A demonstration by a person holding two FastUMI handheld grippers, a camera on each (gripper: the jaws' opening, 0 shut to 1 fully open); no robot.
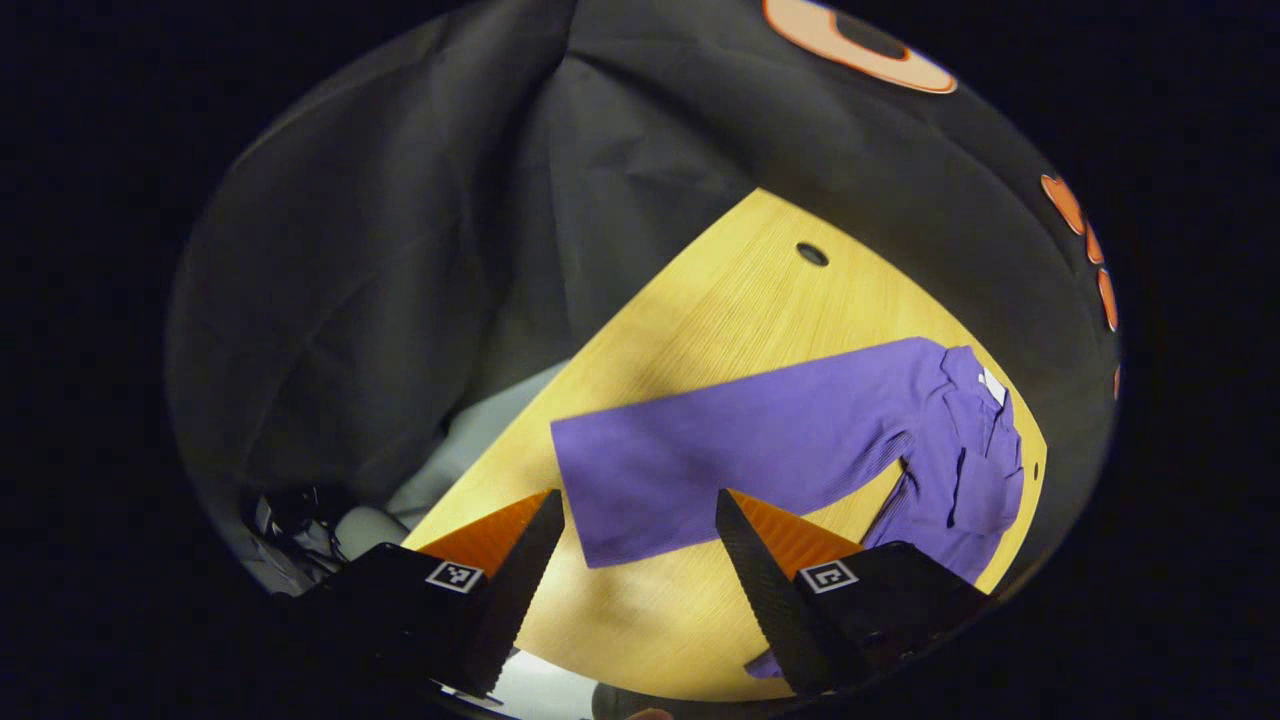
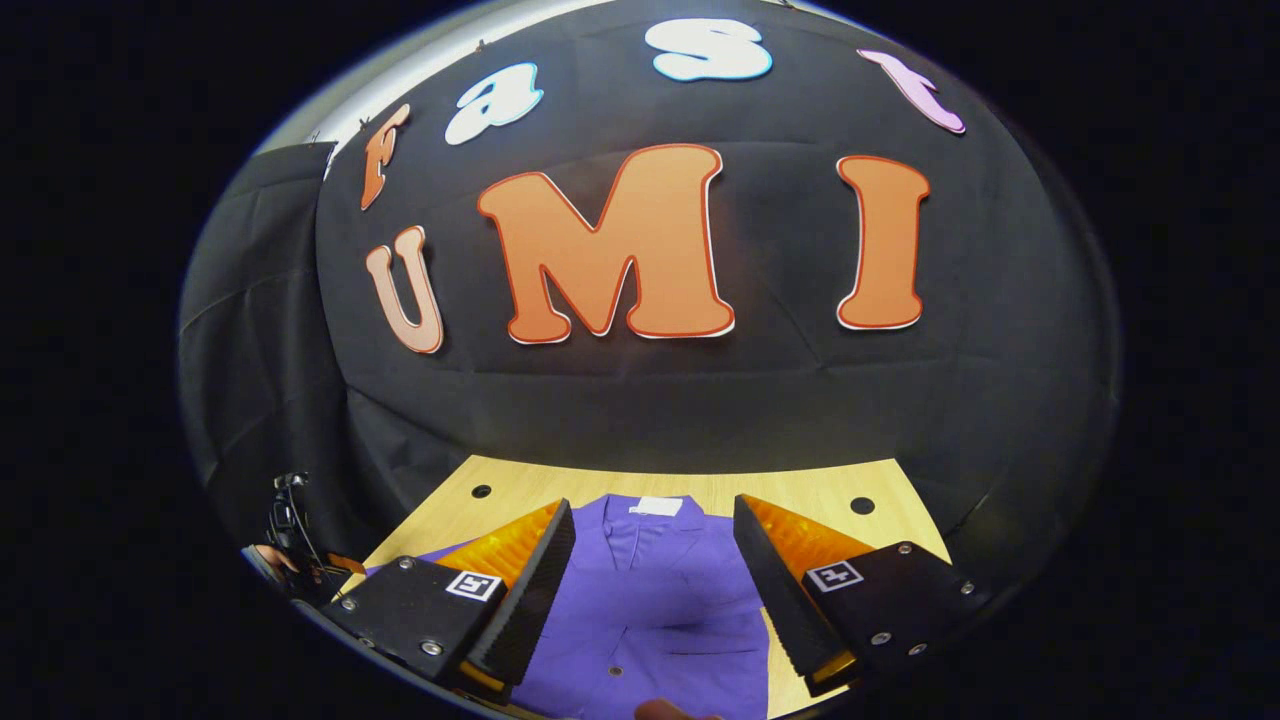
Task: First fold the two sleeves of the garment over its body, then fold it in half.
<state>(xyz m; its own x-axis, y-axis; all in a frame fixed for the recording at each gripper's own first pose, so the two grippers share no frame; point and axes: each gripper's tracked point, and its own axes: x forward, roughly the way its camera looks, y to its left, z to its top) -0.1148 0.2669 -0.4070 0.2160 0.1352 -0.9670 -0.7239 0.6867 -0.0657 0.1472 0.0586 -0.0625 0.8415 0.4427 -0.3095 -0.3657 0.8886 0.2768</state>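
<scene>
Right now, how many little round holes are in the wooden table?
2 in the right gripper view: one dark round hole left of the purple shirt's collar, one right. Others may be hidden.

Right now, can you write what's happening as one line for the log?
purple garment flat on wooden table | one sleeve stretched out, unfolded | left tongs open above sleeve | right tongs open above garment's body

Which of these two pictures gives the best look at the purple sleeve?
The left gripper view. There the sleeve lies stretched out flat across the wooden table, seen along its whole length to the cuff. The right gripper view shows mainly the garment's collar and front; a little purple beside the left finger may be sleeve, but I cannot tell.
</scene>
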